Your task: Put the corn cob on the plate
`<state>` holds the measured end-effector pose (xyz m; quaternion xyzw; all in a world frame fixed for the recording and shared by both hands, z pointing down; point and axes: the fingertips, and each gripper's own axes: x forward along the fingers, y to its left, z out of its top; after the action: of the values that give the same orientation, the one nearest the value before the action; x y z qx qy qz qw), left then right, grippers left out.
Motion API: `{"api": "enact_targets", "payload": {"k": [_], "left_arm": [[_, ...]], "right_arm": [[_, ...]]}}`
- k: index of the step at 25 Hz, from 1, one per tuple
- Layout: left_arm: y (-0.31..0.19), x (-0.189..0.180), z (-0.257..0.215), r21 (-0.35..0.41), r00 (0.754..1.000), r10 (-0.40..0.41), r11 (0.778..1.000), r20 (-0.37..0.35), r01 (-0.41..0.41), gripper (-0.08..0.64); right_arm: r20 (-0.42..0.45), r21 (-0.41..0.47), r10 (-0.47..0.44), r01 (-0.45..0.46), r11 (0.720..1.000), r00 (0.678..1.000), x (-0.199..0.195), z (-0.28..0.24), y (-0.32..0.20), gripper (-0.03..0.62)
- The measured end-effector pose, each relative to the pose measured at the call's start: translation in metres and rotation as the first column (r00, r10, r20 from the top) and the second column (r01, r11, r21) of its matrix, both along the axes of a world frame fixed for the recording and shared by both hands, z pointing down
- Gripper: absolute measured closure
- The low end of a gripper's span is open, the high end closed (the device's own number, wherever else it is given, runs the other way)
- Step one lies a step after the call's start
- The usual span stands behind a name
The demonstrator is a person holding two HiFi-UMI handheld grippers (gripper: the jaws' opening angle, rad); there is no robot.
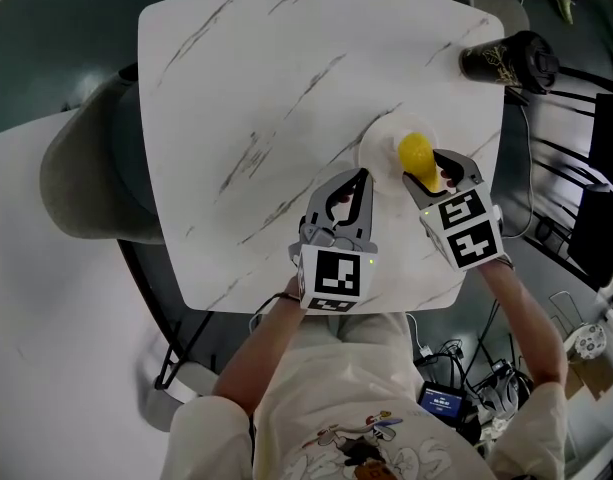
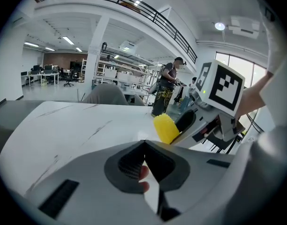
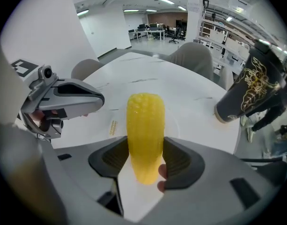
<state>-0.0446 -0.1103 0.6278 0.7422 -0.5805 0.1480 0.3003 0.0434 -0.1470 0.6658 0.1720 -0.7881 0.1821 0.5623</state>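
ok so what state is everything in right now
corn cob: clamped in the right gripper, held over the plate
plate: on the table, bare
right hand-held gripper: shut on the corn cob
left hand-held gripper: shut, empty
cup: upright at the table's corner

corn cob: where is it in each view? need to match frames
Head view: right of centre, corn cob over the plate, in the right gripper.
Left gripper view: just right of centre, beyond the jaws.
Right gripper view: dead centre, between the jaws.
Shared landmark: dark tumbler, in all three.
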Motion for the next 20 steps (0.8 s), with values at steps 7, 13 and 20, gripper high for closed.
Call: {"api": "enact_targets", "payload": {"k": [7,13,20], "left_arm": [[0.004,-0.005,0.001,0.007,1.0,-0.003,1.0,-0.004,0.003,0.561],[0.009,-0.008,0.006,0.004,1.0,-0.018,1.0,-0.011,0.018,0.561],[0.017,-0.006,0.009,0.003,0.999,-0.028,1.0,-0.017,0.028,0.561]], "right_arm": [[-0.027,0.01,-0.04,0.04,0.999,0.999,-0.01,0.008,0.0,0.36],[-0.095,0.004,-0.121,0.122,0.993,0.988,-0.018,0.015,0.006,0.36],[-0.128,0.018,-0.189,0.193,0.981,0.974,-0.03,0.025,0.013,0.36]]}}
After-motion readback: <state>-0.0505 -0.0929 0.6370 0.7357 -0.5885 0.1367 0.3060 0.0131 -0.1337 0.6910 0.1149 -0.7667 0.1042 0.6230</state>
